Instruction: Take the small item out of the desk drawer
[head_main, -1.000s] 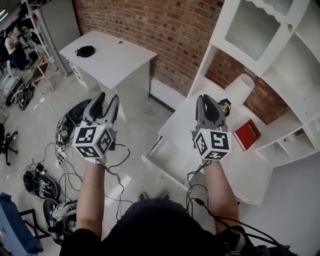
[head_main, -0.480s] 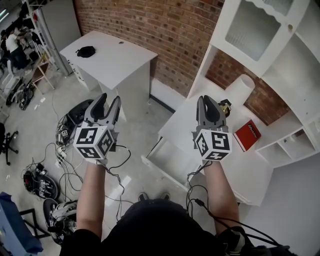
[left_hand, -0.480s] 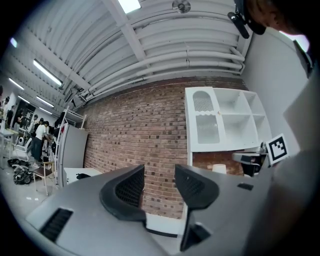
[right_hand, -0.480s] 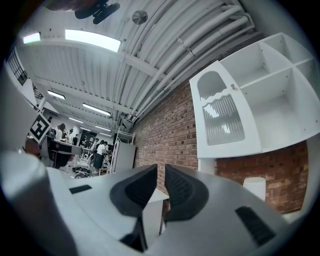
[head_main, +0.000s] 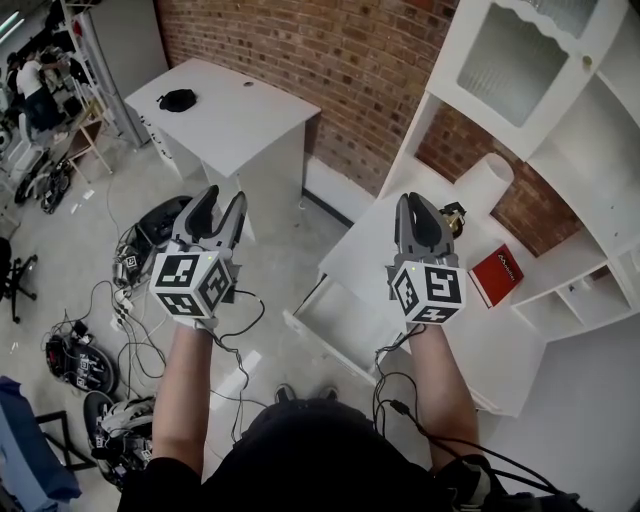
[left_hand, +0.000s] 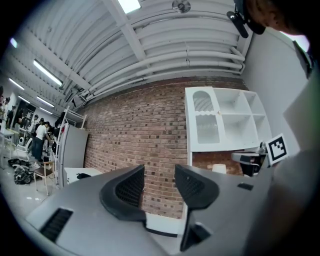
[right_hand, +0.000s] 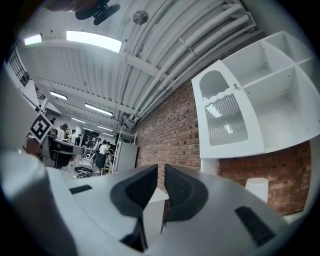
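**Q:** Head view: how do the claws stand?
**Me:** My left claw (head_main: 218, 206) is at 9 o'clock, jaws plainly apart and empty, held over the floor. My right claw (head_main: 417, 212) is at 3 o'clock, its jaws only a thin slit apart with nothing in it, above the white desk top (head_main: 365, 248).

**Q:** And the item?
**Me:** The white pulled-out desk drawer (head_main: 340, 318) lies at 7 o'clock of the right claw. What shows of it looks bare. A small brass-and-dark object (head_main: 453, 214) stands on the desk just beside that claw's tip, at its 2 o'clock, near a red book (head_main: 497, 274). I judge that to be the item, but I am not certain.

**Q:** Left gripper view?
**Me:** Jaws parted, with only the red brick wall (left_hand: 150, 125) showing between them.

**Q:** Right gripper view?
**Me:** The pads are close and the slit is empty. The object does not show here.

**Q:** Risks?
**Me:** The right claw is very near the object, so a careless swing could knock it off the desk edge or into the drawer. Jaws this narrow would bump it, not straddle it.
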